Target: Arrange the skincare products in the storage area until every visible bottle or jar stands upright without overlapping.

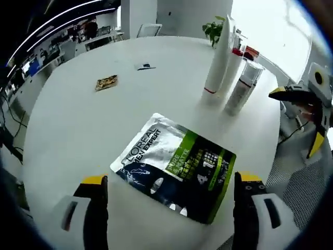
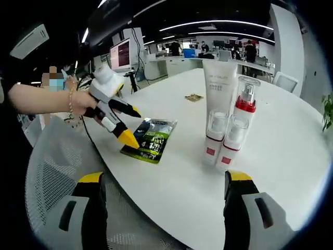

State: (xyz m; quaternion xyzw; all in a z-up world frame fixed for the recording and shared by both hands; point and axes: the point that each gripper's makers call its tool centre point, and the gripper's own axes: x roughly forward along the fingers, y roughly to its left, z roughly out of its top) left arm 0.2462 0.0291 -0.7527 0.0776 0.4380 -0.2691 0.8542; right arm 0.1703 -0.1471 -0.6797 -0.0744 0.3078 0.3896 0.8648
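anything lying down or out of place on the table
Yes: the L'Oreal Men Expert sachet lies flat near the table edge, apart from the upright white tube and pump bottles. A small brown packet also lies off alone.

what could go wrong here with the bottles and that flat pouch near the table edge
1. The bottles stand tightly bunched beside the tall tube; nudging one may topple the others.
2. The pouch lies flat near the table edge; a sliding grab by the open left gripper could push it off.

Left gripper view looks down close over the sachet [image 1: 174, 166]; right gripper view faces it across the table [image 2: 291, 135].
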